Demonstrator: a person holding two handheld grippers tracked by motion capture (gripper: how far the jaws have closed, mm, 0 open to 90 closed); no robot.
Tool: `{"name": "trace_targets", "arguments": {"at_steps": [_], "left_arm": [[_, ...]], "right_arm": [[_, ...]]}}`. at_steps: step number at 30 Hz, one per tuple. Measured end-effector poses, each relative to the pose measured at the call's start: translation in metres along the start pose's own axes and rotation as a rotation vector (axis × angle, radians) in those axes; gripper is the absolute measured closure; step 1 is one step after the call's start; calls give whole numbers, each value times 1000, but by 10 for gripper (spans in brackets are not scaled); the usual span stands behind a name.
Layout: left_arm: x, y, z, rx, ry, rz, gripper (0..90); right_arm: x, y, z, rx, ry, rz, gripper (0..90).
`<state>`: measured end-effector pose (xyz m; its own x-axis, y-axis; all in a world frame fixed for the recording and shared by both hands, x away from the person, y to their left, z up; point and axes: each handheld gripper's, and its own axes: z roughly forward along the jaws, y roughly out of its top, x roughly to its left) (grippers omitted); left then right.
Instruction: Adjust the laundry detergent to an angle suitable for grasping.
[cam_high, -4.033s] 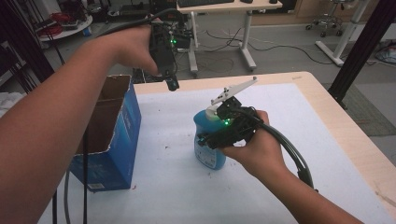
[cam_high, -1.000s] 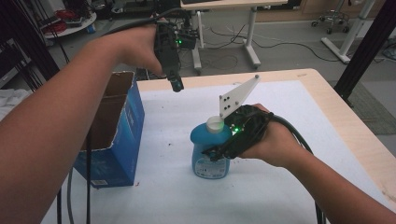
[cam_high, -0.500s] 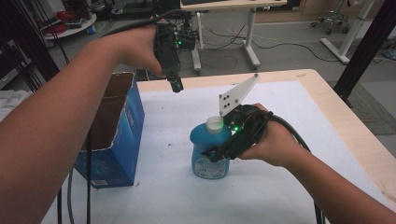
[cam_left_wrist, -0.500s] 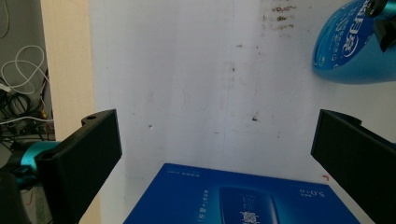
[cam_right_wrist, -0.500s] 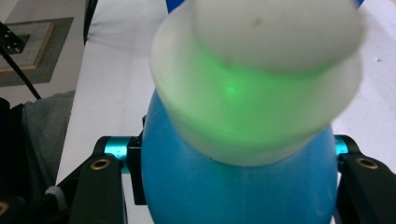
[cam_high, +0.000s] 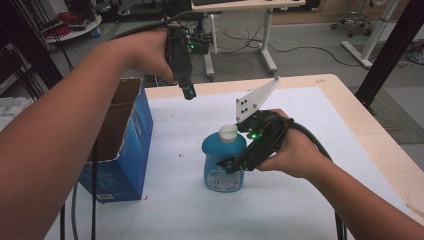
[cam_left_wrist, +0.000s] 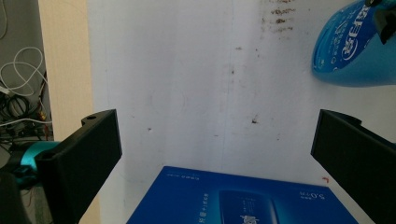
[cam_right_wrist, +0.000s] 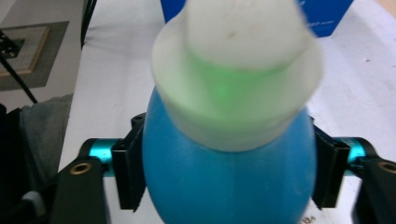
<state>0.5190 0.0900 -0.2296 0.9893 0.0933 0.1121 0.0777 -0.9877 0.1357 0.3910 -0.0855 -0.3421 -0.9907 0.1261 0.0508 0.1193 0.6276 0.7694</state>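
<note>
Now, right gripper: its jaws have just been opening and stand either side of the blue bottle; in the right gripper view the pads look to sit at the bottle's flanks, perhaps barely touching, no longer squeezing.
Bottle: upright on the white table, directly between the right jaws, its white cap rising above them.
Left gripper: held high, well away from the right one, jaws spread wide with nothing between them.
Below the left jaws: the top of the blue box, with the bottle off toward their far right corner.
Box: open carton standing at the table's edge, beyond the bottle from the right gripper.
Step in hand, as I judge it: letting go of the bottle after standing it down.
Doing it well: widen the jaws until both pads are plainly clear, then draw straight back level, so neither pad drags a flank and tips the bottle; keep the cable from brushing it.
</note>
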Motion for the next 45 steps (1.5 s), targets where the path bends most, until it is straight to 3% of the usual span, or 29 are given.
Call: {"name": "trace_targets", "arguments": {"at_steps": [4, 16, 18, 20, 29, 31, 33, 34, 37, 45], "left_arm": [[0, -1, 0, 3, 1, -2, 17], [1, -2, 0, 9, 1, -5, 17], [1, -1, 0, 8, 1, -5, 17], [1, -1, 0, 9, 2, -3, 17], [0, -1, -1, 10, 4, -6, 17], [0, -1, -2, 7, 7, -8, 17], [0, -1, -2, 6, 7, -7, 17], [0, -1, -2, 5, 7, -8, 17], [-1, -2, -3, 12, 6, -6, 17], [-2, -1, -3, 12, 6, -7, 17]], "right_arm": [[0, 0, -2, 4, -26, 11, 228], [0, 0, -7, -1, 12, 20, 202], [0, 0, -9, -3, 9, 21, 198], [0, -1, -11, -9, -7, 19, 132], [3, -1, -18, -1, 3, 9, 122], [4, -1, -20, 7, -11, 8, 119], [4, -1, -24, 7, -34, 9, 61], [4, -1, -26, 14, -45, 17, 23], [3, -2, -32, 31, -54, 12, 23], [9, 5, -63, 136, -23, 2, 6]]}}
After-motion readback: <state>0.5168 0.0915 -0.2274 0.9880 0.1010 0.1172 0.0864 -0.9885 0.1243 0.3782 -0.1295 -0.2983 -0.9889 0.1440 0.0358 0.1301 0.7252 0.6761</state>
